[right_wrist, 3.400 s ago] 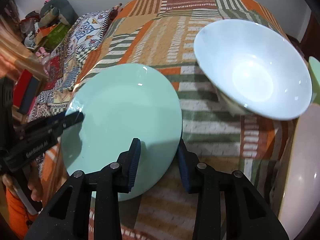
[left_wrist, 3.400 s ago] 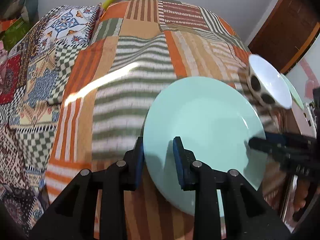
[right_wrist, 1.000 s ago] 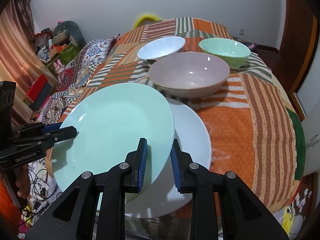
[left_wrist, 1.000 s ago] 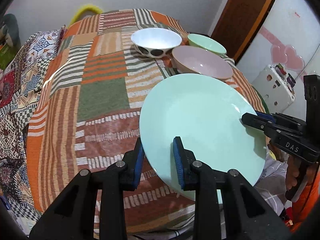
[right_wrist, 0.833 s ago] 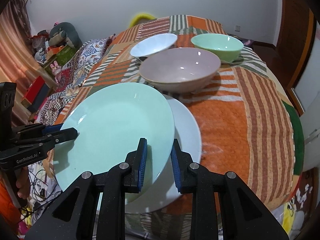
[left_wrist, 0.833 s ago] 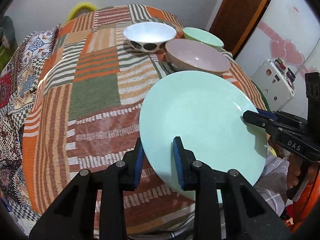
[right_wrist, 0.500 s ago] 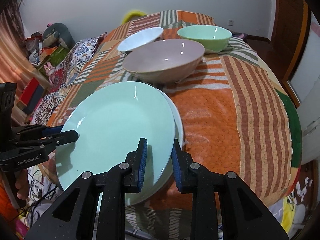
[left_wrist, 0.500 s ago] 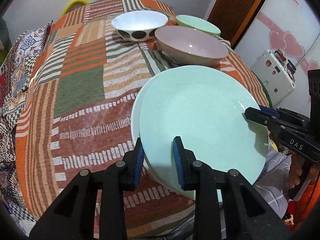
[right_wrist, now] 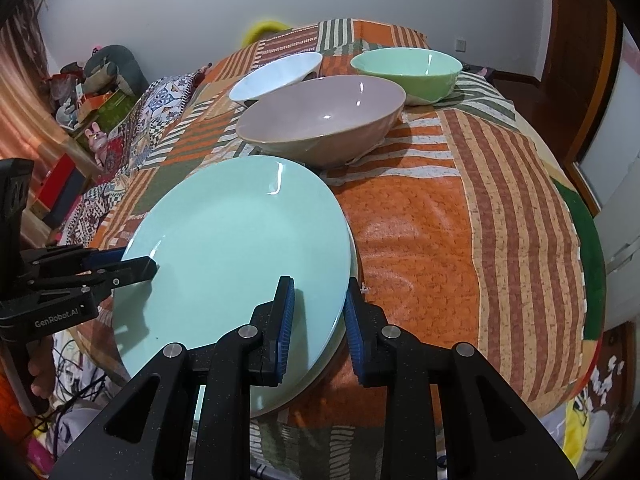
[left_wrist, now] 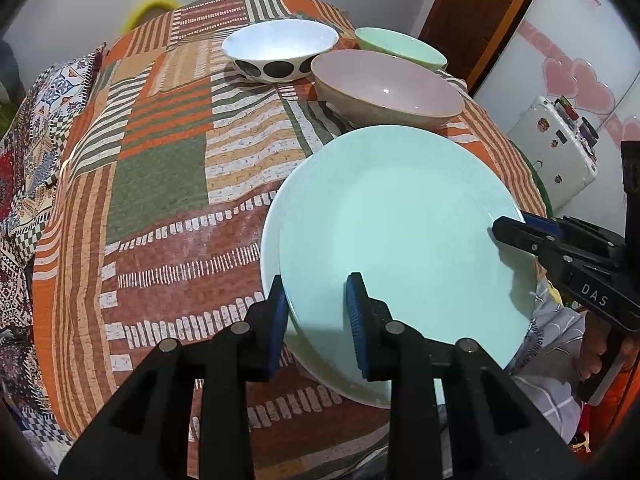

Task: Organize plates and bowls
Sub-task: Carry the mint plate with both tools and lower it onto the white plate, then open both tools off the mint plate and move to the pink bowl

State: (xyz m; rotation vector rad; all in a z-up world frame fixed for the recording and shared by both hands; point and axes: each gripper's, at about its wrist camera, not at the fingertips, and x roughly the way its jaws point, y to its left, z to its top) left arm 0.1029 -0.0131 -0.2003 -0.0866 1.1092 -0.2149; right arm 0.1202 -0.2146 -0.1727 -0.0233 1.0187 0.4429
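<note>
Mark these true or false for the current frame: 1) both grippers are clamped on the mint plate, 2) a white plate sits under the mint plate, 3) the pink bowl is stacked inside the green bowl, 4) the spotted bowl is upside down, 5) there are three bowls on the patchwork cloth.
1) True. The left gripper and the right gripper each pinch the rim of the mint plate from opposite sides.
2) True. A white plate shows as a sliver beneath it.
3) False. The pink bowl stands by itself on the cloth, in front of the green bowl.
4) False. The spotted bowl is upright, opening up.
5) True. All three stand on the patchwork cloth.
</note>
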